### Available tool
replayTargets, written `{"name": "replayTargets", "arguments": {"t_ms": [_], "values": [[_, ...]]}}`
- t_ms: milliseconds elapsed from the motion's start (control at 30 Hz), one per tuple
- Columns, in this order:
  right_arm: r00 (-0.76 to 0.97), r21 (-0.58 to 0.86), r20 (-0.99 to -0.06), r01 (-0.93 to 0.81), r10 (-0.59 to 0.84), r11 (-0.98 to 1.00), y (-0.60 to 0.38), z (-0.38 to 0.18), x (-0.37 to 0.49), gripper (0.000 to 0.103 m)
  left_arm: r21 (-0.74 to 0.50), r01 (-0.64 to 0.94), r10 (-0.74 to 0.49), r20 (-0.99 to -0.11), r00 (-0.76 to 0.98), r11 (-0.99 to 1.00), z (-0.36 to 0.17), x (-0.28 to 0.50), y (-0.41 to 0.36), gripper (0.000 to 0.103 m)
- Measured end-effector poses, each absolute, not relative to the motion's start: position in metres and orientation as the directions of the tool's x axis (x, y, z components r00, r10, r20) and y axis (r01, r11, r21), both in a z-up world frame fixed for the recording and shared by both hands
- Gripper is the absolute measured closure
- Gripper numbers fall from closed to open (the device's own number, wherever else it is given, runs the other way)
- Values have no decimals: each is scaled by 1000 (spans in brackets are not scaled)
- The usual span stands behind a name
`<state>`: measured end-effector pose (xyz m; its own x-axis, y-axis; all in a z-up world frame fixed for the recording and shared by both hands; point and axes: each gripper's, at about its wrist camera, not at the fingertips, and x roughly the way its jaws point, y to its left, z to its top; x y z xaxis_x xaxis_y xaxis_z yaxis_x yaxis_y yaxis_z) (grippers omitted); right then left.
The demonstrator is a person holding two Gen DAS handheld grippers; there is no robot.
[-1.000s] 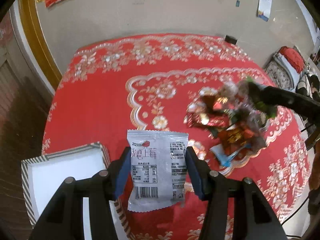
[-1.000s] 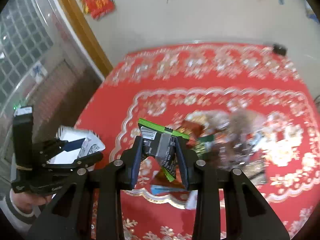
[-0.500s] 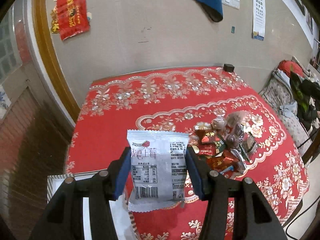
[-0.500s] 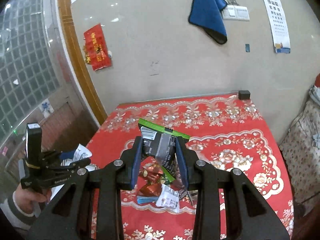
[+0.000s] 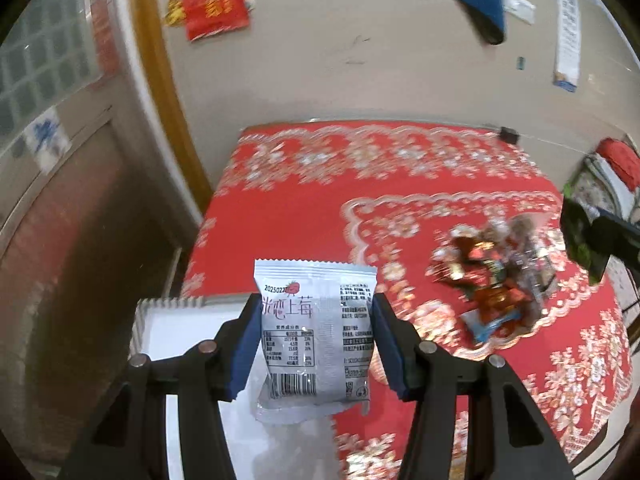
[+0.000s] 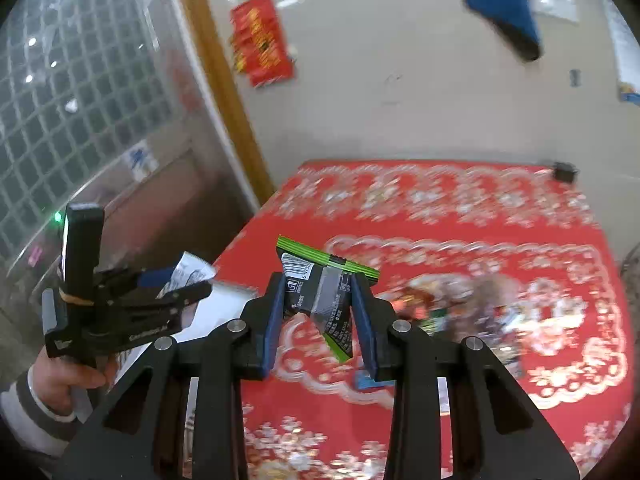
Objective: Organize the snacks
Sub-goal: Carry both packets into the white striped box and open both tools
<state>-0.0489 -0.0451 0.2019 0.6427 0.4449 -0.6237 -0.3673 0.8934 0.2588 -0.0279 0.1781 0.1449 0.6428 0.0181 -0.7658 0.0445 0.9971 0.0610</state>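
My left gripper [image 5: 316, 336] holds a silver snack packet [image 5: 316, 340] by its two side edges, blue pads [image 5: 246, 344] pressing in on either side, so the jaws stand part-way apart with the packet filling the gap. The packet hangs upright with its printed back toward the camera, barcode at the bottom and a small strawberry mark near the top. Below and to the left of it lies a white box [image 5: 160, 328] with a striped, zigzag rim, at the near left corner of the red patterned tablecloth [image 5: 288, 220].

My right gripper [image 6: 318, 308] is clamped narrow on a black snack wrapper with green edges [image 6: 324, 292], which sits crumpled and tilted between the pads, its green top seam sticking up above the fingertips. In the right wrist view my left hand [image 6: 68, 376], in a striped sleeve, grips the other tool's handle at the left, above the white box.

The remaining snacks form a loose pile [image 5: 496, 276] on the right part of the cloth, blurred, with red, brown and blue wrappers mixed together. On the far wall hang a blue cloth [image 6: 508, 4] and a red paper decoration [image 6: 260, 40].
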Motion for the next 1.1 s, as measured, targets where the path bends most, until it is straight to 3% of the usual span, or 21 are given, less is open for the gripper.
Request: {"name": "replayTargets", "arguments": {"t_ms": [500,967,1100], "values": [[416,293,-706,-564,573,772,103,129,-14,71,43,-191,135,-856,500,981,72,-21,278,47],[310,222,-822,-597,477,771,180,54,25,71,8,-292,139,-890,434,956,27,3,323,47],[288,216,-841,-596,457,773,188,42,30,70,21,-299,149,-899,412,954,22,4,324,40]]}}
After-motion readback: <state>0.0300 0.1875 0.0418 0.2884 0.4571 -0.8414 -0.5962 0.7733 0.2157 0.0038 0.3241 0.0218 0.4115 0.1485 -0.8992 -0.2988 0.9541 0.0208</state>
